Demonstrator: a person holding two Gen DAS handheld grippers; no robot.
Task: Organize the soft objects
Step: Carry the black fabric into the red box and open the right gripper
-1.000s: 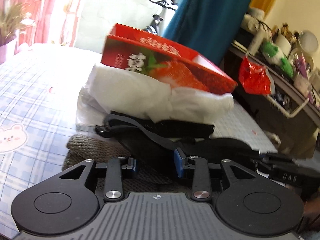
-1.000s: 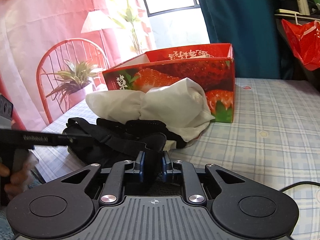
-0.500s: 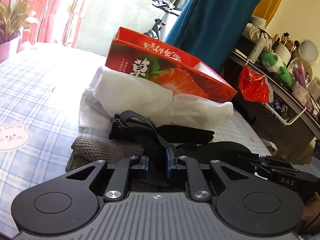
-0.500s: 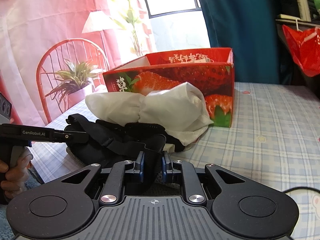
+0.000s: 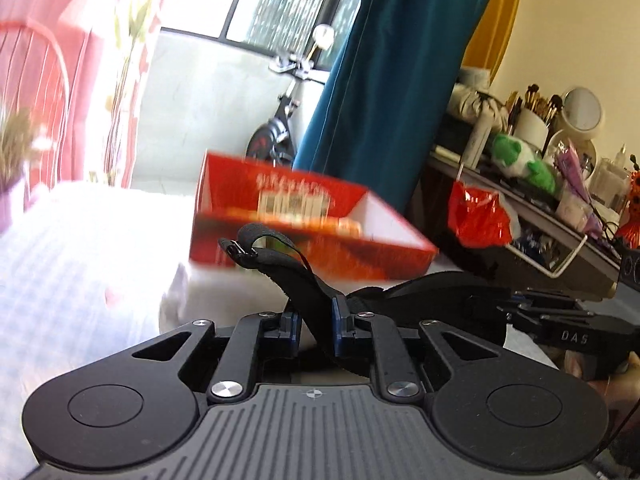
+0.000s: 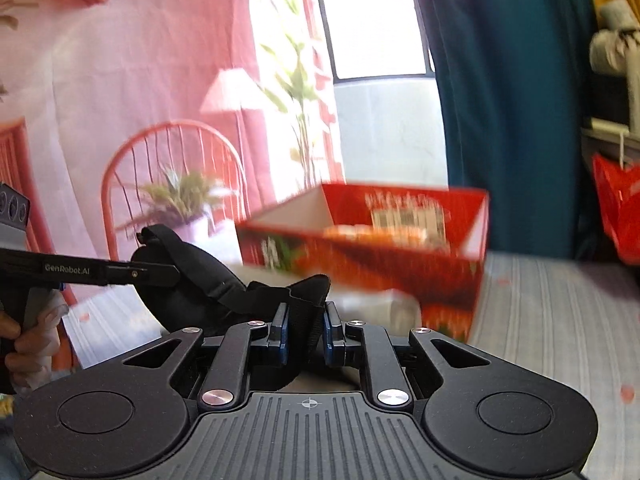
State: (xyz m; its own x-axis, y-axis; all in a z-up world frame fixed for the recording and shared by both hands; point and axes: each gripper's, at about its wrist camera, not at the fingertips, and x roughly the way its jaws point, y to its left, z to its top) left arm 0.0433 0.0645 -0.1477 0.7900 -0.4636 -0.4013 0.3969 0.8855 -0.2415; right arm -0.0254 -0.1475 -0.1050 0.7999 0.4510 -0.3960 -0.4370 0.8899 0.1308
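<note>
Left tongs clamped on black strap; right tongs clamped on same black padded item; red box beyond, blurred.

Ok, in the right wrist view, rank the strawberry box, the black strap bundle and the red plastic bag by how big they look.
1. strawberry box
2. black strap bundle, though it is nearer the camera
3. red plastic bag, cut off by the frame edge

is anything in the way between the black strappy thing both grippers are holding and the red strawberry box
Nothing visible blocks it. The black strap item is pinched by the left gripper and right gripper, raised in front of the red box. Only the white cloth lies low against the box's front, below the open top.
</note>
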